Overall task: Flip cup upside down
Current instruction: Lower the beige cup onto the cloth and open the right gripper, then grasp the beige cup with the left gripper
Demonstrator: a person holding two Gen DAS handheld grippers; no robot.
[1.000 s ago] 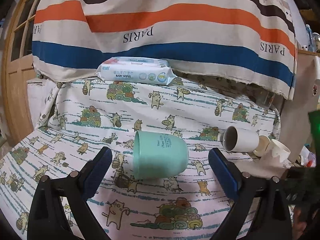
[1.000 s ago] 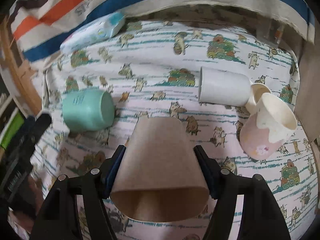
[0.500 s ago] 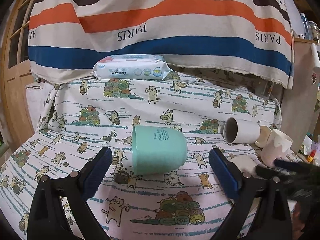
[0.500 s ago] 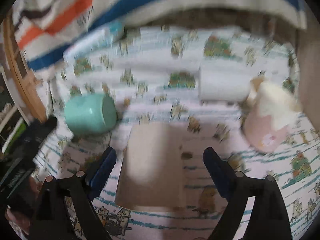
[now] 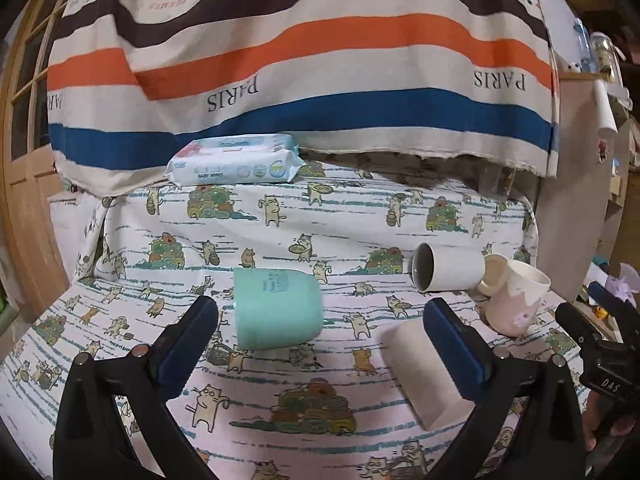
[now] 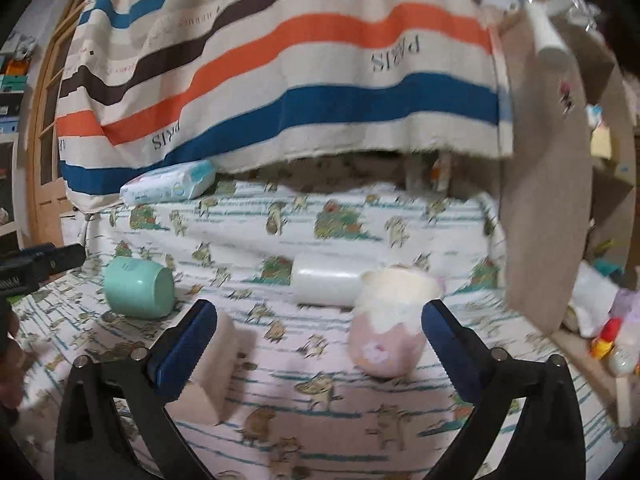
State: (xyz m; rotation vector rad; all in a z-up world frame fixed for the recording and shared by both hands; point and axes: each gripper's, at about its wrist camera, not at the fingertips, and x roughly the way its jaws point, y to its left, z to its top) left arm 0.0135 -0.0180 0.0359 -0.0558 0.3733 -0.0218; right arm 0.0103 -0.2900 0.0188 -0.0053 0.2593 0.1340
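A beige paper cup [image 5: 424, 376] stands upside down on the cat-print cloth [image 5: 304, 432]; in the right wrist view [image 6: 216, 364] it shows behind my right gripper's left finger. My right gripper [image 6: 320, 336] is open and empty, facing a pink and cream cup [image 6: 386, 320]. My left gripper [image 5: 320, 332] is open and empty, with a mint green cup [image 5: 276, 312] lying on its side just ahead between its fingers. The mint cup also shows in the right wrist view [image 6: 138, 288].
A white cup [image 5: 448, 266] lies on its side at the right, next to the pink and cream cup [image 5: 518, 300]. A pack of baby wipes [image 5: 236, 160] lies at the back under a striped hanging cloth [image 5: 304, 72]. A wooden door [image 5: 24, 184] stands at the left.
My right gripper opened and let go of the beige cup, which now stands upside down on the cloth. The right gripper then drew back and swung right. The left gripper hardly moved.
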